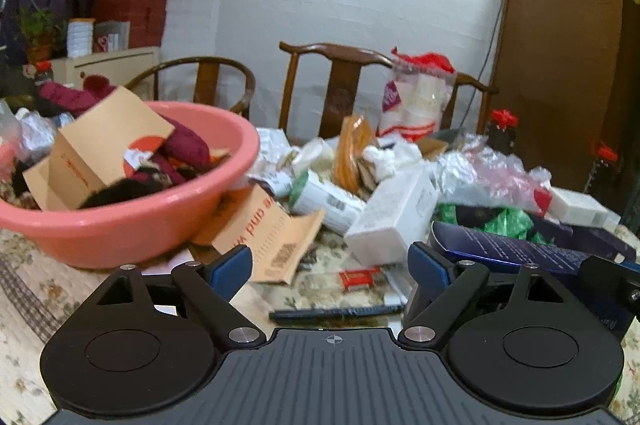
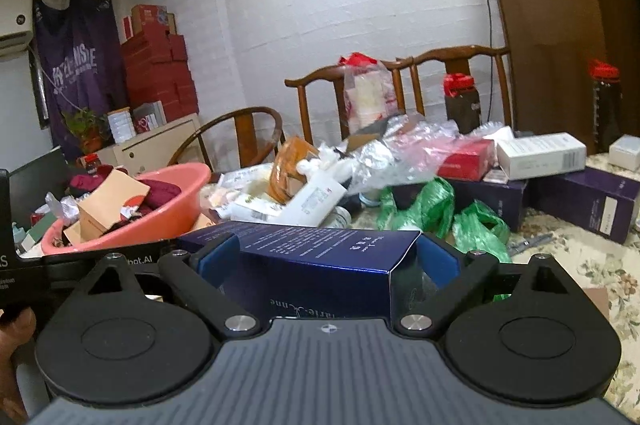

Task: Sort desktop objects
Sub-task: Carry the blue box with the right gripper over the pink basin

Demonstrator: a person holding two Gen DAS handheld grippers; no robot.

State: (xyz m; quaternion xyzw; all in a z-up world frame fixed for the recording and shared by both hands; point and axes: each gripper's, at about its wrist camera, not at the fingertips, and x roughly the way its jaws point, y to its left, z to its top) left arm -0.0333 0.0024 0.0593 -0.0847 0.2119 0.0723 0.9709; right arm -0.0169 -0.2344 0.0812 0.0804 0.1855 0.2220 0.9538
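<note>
Two hand-held grippers work over a cluttered table with a floral cloth (image 1: 24,305). A pink plastic basin (image 1: 132,221), the main landmark, holds a cardboard box (image 1: 96,153) and dark red cloth. Just right of the basin lie a torn brown envelope (image 1: 272,237), a white carton (image 1: 396,213), crumpled plastic wrap (image 1: 480,169) and green plastic bags (image 2: 432,205). Behind the basin stand wooden chairs (image 1: 340,81). Nearer the camera than the basin, a black pen (image 1: 336,313) lies on the cloth. The left gripper (image 1: 330,265) hovers above the pen with its jaws spread apart and nothing between them. The right gripper (image 2: 328,257), right of the basin, clamps a dark blue carton (image 2: 312,257) between its blue pads, held level above the table.
</note>
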